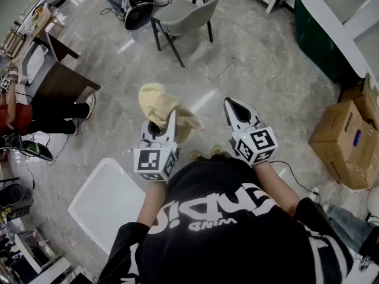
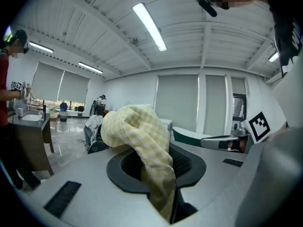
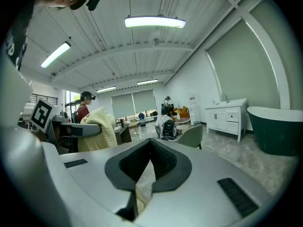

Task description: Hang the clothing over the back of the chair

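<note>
Two grippers are held out over the glossy tiled floor (image 1: 260, 58) by a person in a black T-shirt with white print, seen from above. At the far left another person in a red top (image 1: 16, 116) is beside a dark wooden desk (image 1: 59, 81). Nearer, a white tabletop (image 1: 109, 203) lies at the lower left. Next comes the left gripper (image 1: 164, 123), whose jaws are clenched on the yellow checked garment (image 1: 159, 102). In the left gripper view the cloth is pinched between the pads, bulges in a loose bunch above them and trails down through the gap. In the head view the garment hangs off that gripper's tip above the floor, and one fold reaches toward the other gripper without touching it. Farther ahead, near the top middle, stands the grey chair (image 1: 186, 13) on black legs. Its back is bare, and it is well apart from the garment. The right gripper (image 1: 230, 103) is level with the left one and just beside the cloth. Its jaws are pressed together at the tips and grip nothing there. A small pale patch shows low in the gap behind the tips, but I cannot tell what it is. At the upper right is a dark green bathtub (image 1: 323, 34), and cardboard boxes (image 1: 346, 138) sit at the right edge.
</note>
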Demonstrator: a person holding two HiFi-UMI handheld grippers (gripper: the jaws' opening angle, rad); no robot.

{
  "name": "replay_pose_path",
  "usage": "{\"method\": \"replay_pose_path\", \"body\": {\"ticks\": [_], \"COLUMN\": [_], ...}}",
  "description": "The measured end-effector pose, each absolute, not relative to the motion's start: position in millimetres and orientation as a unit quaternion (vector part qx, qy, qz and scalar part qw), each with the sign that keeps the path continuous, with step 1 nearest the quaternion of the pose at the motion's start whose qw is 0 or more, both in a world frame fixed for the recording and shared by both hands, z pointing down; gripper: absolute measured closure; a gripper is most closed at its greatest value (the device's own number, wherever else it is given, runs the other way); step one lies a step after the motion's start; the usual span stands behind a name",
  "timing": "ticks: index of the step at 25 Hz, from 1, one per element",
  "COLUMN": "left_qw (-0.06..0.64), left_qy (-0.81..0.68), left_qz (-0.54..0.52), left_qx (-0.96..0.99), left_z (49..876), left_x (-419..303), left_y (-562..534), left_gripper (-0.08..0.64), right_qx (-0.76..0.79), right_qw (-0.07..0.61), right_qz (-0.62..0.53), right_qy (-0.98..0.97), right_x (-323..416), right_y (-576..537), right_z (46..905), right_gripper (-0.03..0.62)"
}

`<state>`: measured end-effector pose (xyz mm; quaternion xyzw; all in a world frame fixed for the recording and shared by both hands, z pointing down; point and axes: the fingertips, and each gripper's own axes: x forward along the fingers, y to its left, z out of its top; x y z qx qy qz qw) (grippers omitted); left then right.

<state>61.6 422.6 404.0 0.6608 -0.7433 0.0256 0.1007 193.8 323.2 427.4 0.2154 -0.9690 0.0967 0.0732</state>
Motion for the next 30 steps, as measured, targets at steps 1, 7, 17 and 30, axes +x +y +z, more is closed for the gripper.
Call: {"method": "replay_pose_path", "body": {"ticks": [1,7,17,30], "left_qw": [0.100,0.099,0.097,0.094], "left_qy": [-0.743,-0.736,-0.725,-0.723], "left_qz": [0.026,0.027,0.031,0.031], "left_qx": [0.661,0.670,0.681,0.683], "left_z": [403,408,413,409], "left_x": [59,43,23,-35], "left_y": [423,425,401,297], "left_gripper": [0.460,0.460,0.460,0.460], "right_qx": [0.216,0.228,0.265,0.269], "right_qw": [0.073,0.061,0.059,0.058], "right_qz": [0.096,0.102,0.117,0.121], "right_qy": [-0.969,-0.966,-0.955,-0.954], "right_x": [191,183,184,133], "right_y": [324,328,300,192], "right_z": [427,429,445,453], "right_gripper": [0.578,0.578,0.578,0.578]}}
